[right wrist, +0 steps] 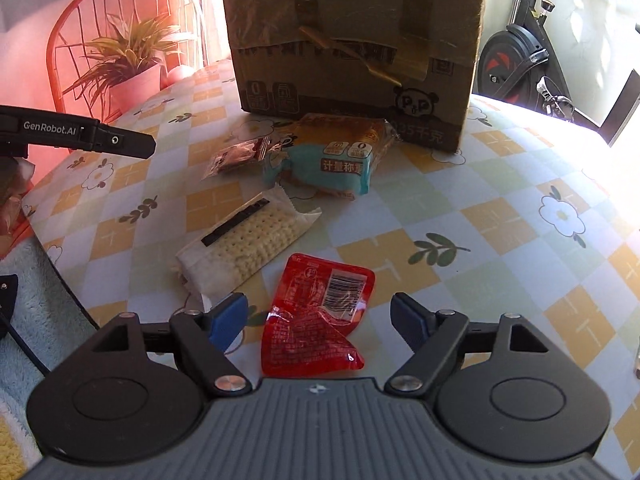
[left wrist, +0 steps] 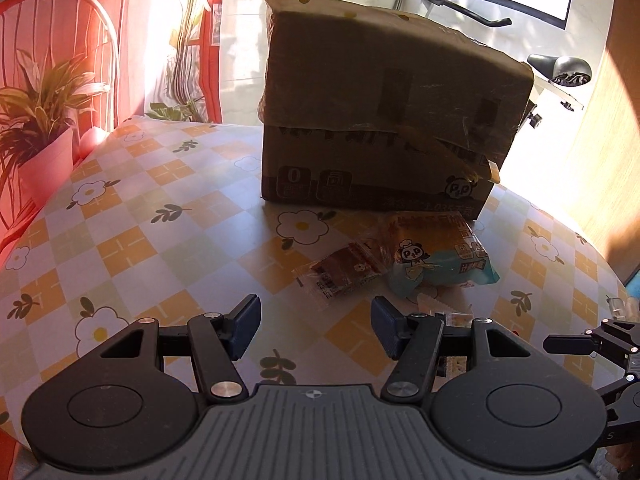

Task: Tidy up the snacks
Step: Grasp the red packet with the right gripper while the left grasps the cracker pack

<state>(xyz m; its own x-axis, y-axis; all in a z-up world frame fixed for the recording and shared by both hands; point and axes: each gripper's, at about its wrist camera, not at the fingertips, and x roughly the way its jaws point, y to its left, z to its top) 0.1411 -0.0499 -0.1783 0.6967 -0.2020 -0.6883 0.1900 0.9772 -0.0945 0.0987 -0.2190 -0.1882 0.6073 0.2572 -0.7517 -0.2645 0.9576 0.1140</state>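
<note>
A brown cardboard box point(left wrist: 384, 104) stands on the table; it also shows in the right wrist view point(right wrist: 352, 40). In front of it lie a teal-and-orange snack bag point(right wrist: 324, 160) and a small brown clear-wrapped snack point(right wrist: 240, 156), also in the left wrist view: bag point(left wrist: 436, 256), brown snack point(left wrist: 340, 272). A cracker pack point(right wrist: 244, 244) and a red packet point(right wrist: 316, 316) lie nearer. My right gripper point(right wrist: 320, 320) is open with the red packet between its fingers. My left gripper point(left wrist: 316, 328) is open and empty, just short of the brown snack.
The table has a checked floral cloth point(left wrist: 160, 240). A potted plant point(left wrist: 36, 128) and a red chair point(right wrist: 120, 20) stand at the left. An exercise bike point(right wrist: 532, 60) stands at the right. The left gripper's body point(right wrist: 80, 136) reaches in over the table's left edge.
</note>
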